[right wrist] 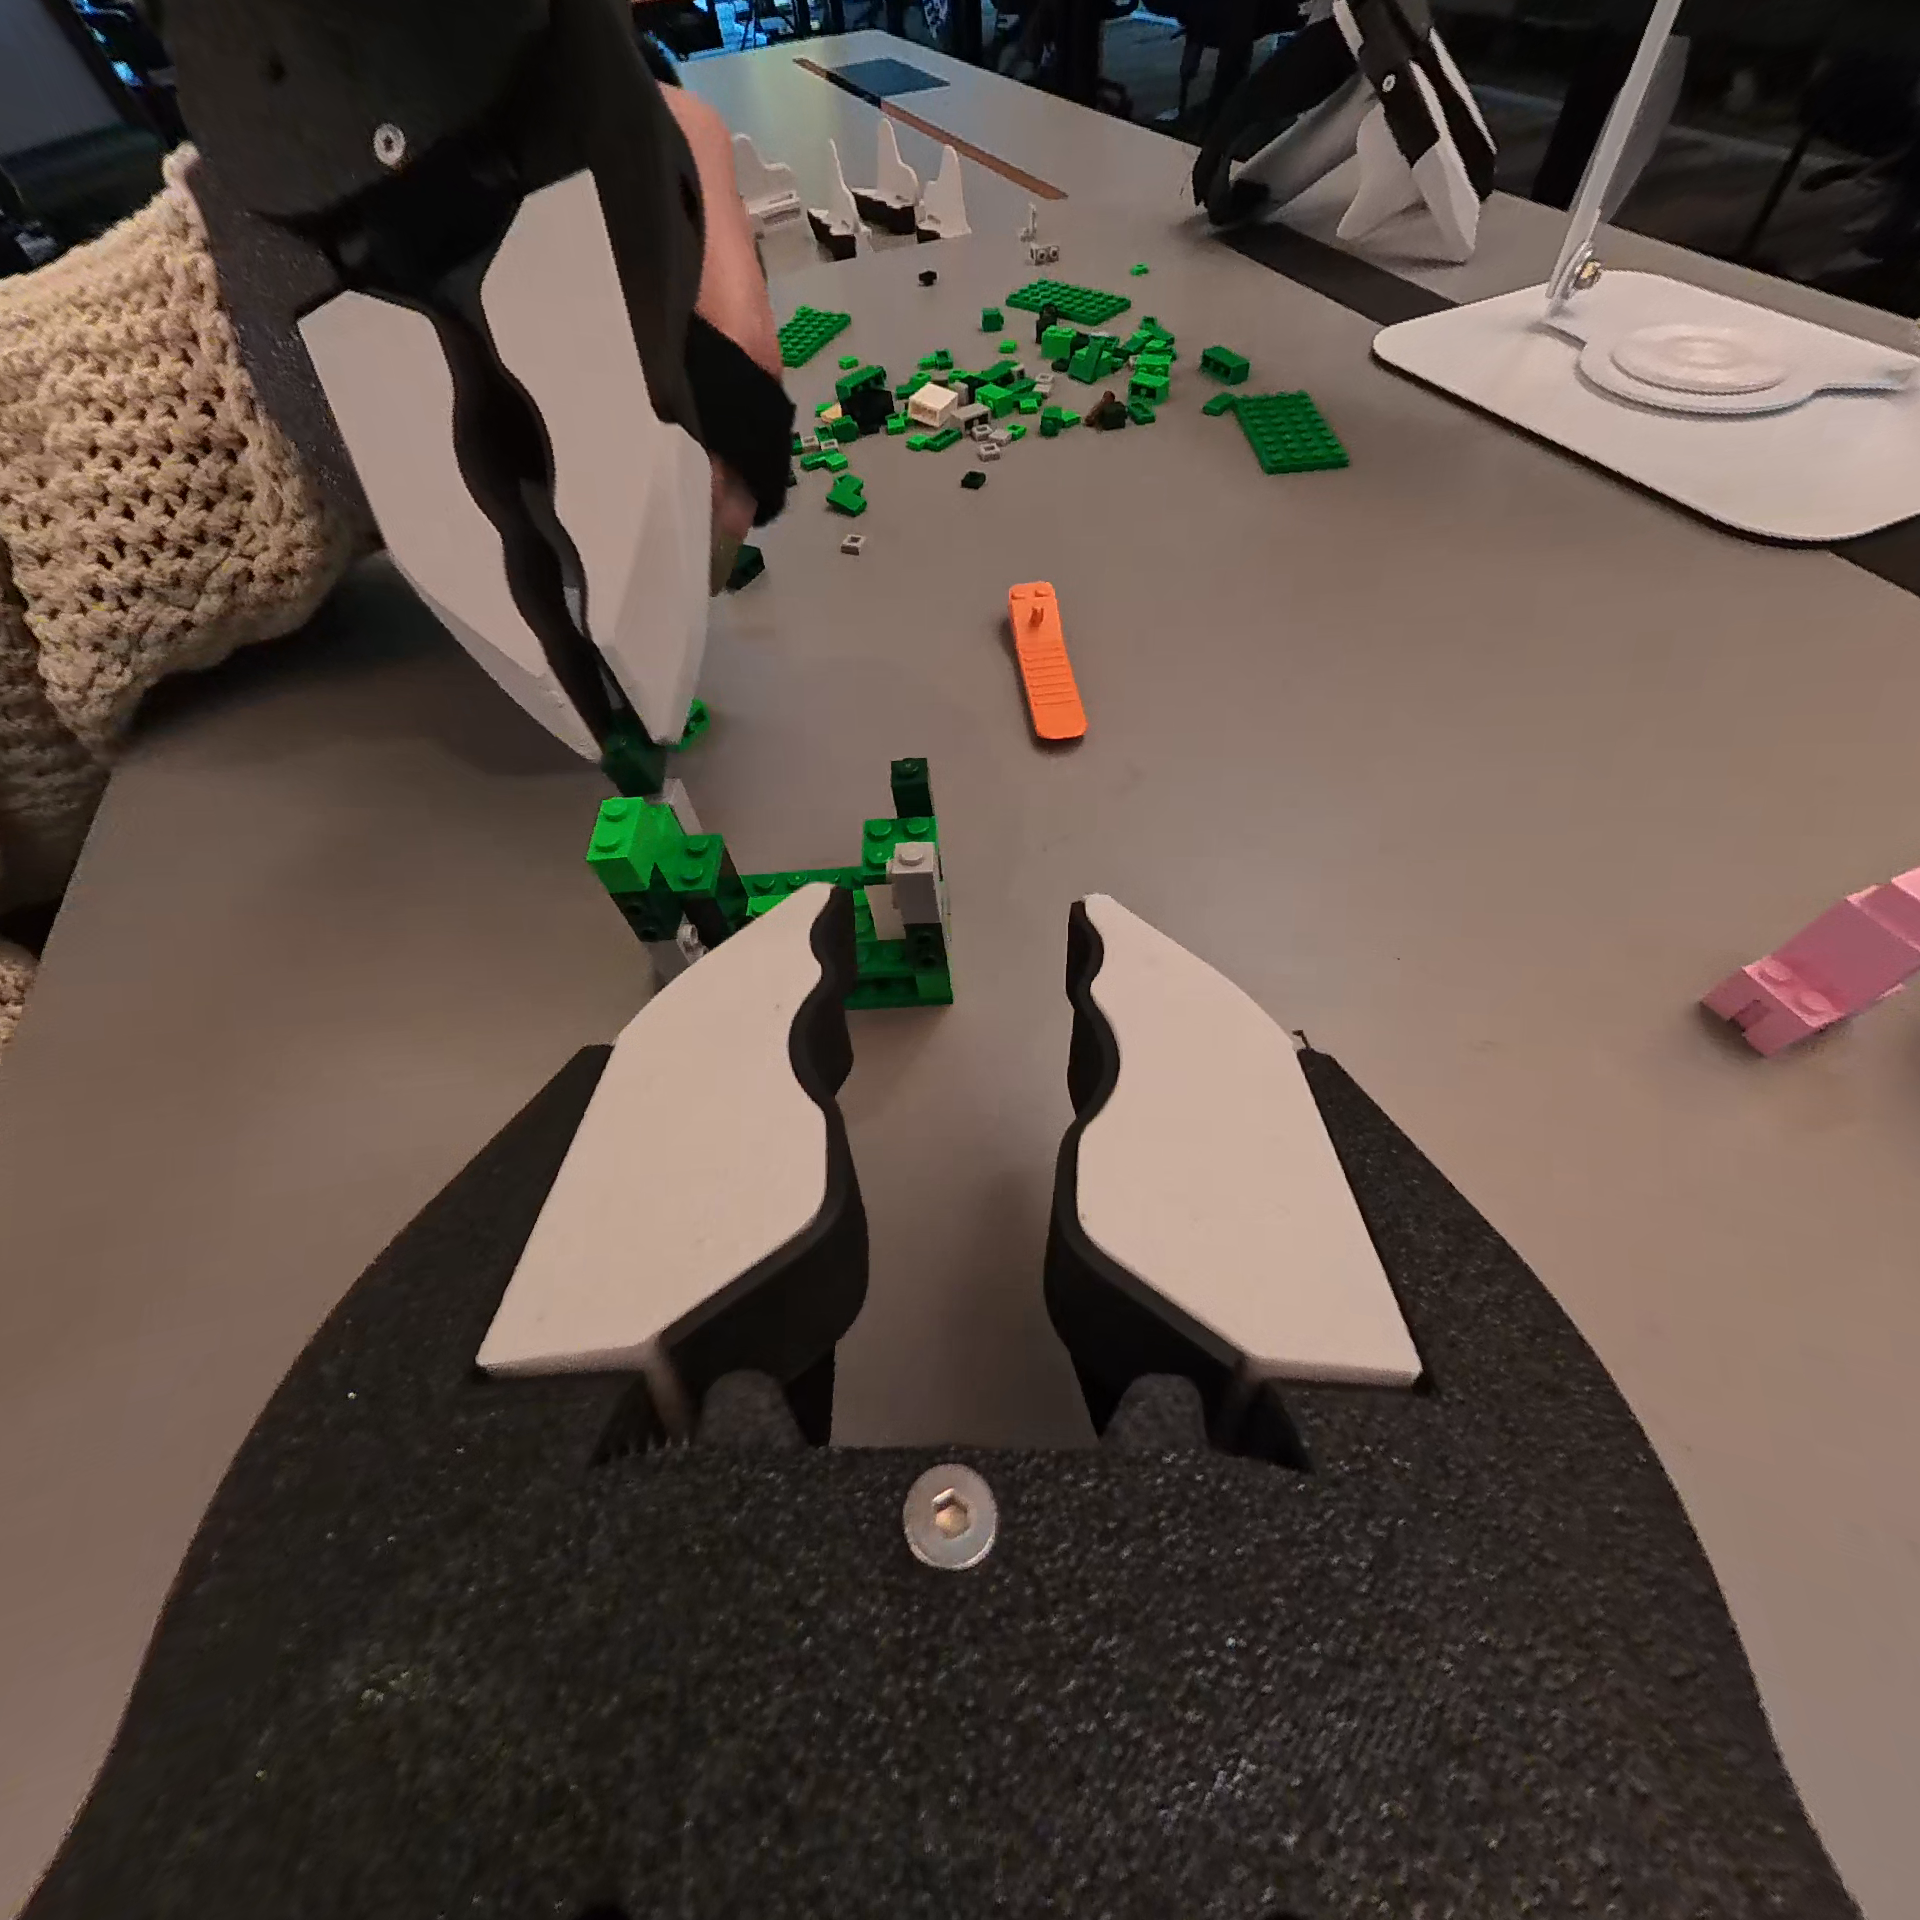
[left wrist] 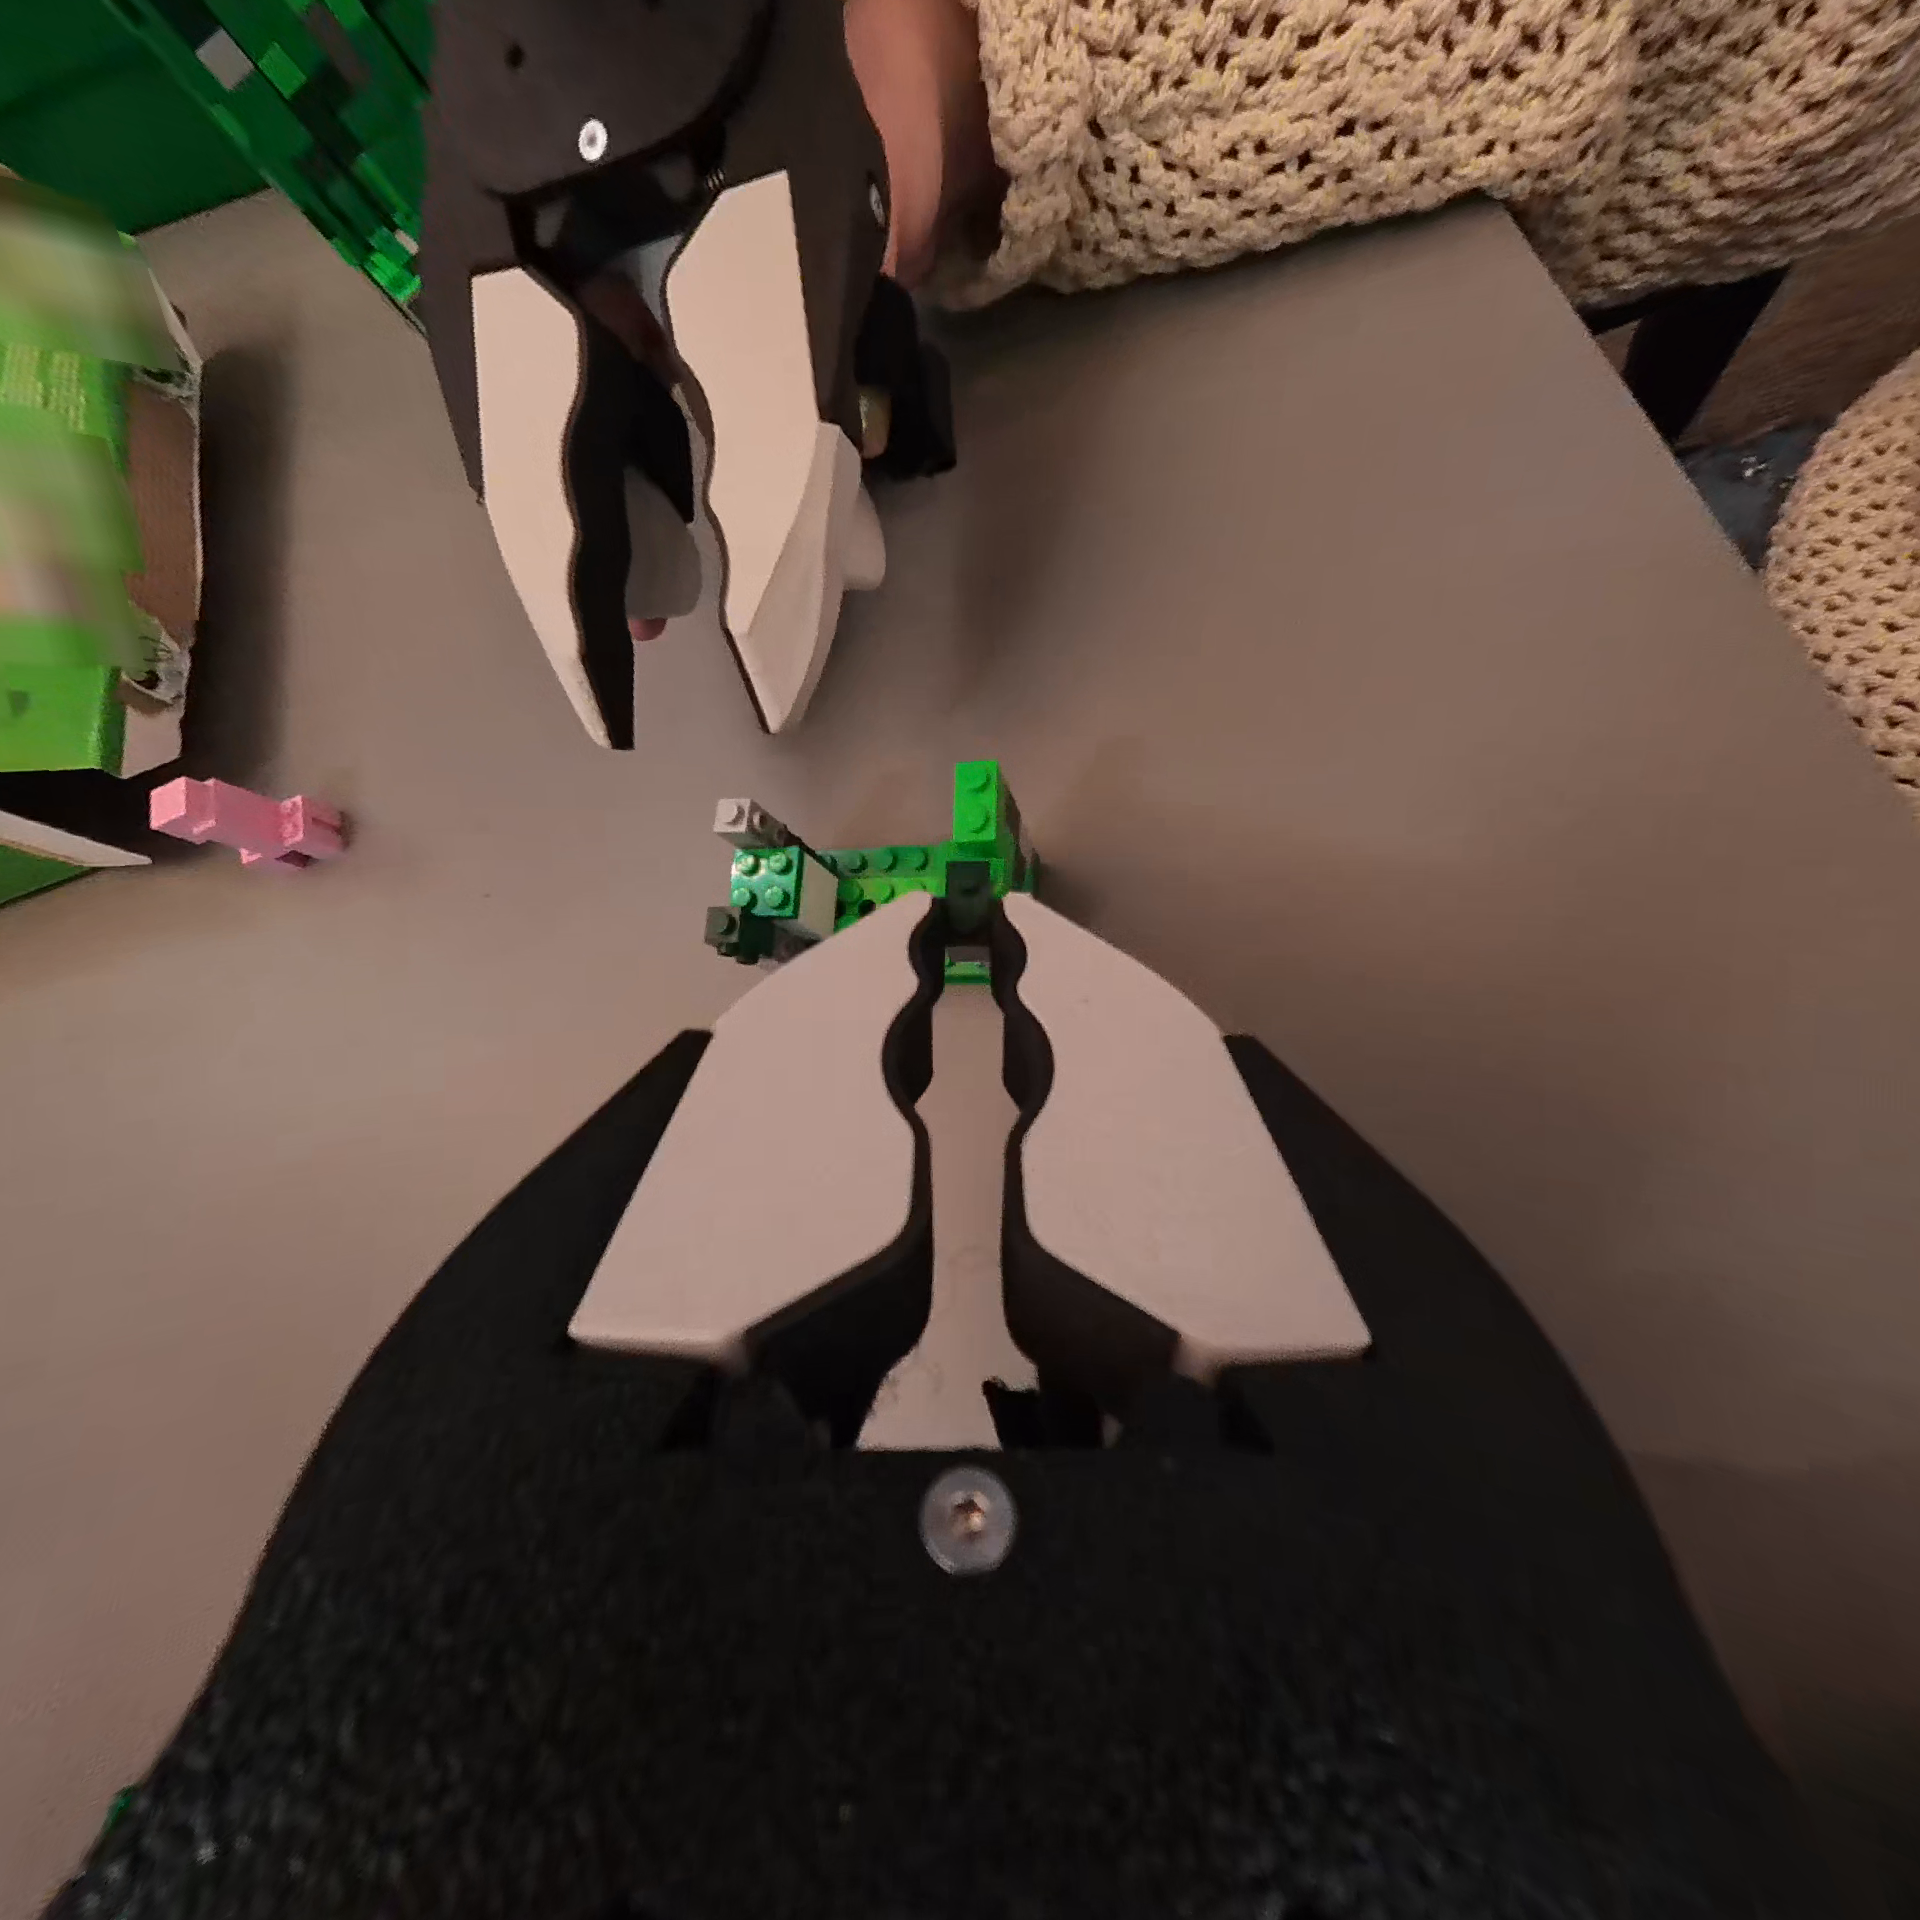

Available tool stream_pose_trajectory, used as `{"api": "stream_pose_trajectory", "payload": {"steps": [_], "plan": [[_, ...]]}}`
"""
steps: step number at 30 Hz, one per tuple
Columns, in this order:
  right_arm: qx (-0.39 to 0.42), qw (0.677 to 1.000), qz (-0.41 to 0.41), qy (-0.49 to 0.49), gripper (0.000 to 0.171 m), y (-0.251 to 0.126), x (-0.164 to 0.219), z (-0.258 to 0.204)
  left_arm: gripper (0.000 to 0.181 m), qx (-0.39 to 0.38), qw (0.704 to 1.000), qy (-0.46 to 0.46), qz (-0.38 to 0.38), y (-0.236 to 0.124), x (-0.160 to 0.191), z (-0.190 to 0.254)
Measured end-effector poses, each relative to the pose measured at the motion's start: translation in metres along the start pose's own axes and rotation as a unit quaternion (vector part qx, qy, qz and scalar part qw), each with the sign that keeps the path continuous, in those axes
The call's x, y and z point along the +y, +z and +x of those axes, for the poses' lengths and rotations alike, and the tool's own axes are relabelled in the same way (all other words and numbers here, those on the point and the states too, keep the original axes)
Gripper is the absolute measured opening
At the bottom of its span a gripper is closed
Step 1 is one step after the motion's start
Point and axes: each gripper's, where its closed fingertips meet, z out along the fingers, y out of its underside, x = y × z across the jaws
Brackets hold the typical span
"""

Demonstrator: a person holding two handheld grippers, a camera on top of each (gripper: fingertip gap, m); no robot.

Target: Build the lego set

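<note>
A partly built green lego model (right wrist: 774, 888) with grey and dark green bricks stands on the grey table (right wrist: 1351, 831); it also shows in the left wrist view (left wrist: 883, 868). My left gripper (left wrist: 966, 912) is shut on a small dark green brick (left wrist: 964, 896) at the top of one tower of the model. In the right wrist view the left gripper (right wrist: 623, 750) comes down from the upper left with that brick (right wrist: 634, 767) at its tips. My right gripper (right wrist: 956, 912) is open and empty, just in front of the model; the left wrist view shows it (left wrist: 691, 732) hovering beyond the model.
A pile of loose green bricks (right wrist: 997, 384) and a green plate (right wrist: 1288, 431) lie farther back. An orange brick separator (right wrist: 1044, 665) lies behind the model. A pink lego figure (right wrist: 1818, 977) is at the right. A white stand base (right wrist: 1662, 416) and a green box (left wrist: 52, 717) sit at the edges. The orange brick separator (right wrist: 1044, 665) sits 12 cm or so from the ends of my left fingers.
</note>
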Motion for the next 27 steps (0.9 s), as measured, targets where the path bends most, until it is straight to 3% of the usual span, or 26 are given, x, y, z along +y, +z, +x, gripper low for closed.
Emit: {"api": "stream_pose_trajectory", "payload": {"steps": [1,15,27], "plan": [[0.0,1.0,-0.003,-0.002,0.038,0.0,0.001,0.0,0.007,0.004,1.0,-0.002,0.0,0.0,0.0,0.0],[-0.008,1.0,-0.003,-0.002,0.038,-0.001,0.002,-0.003,0.007,0.016,1.0,0.001,-0.001,0.007,-0.004,0.0],[-0.081,0.992,-0.001,-0.096,0.037,0.008,-0.006,-0.058,0.007,-0.001,1.0,0.006,-0.01,0.007,-0.004,-0.005]]}}
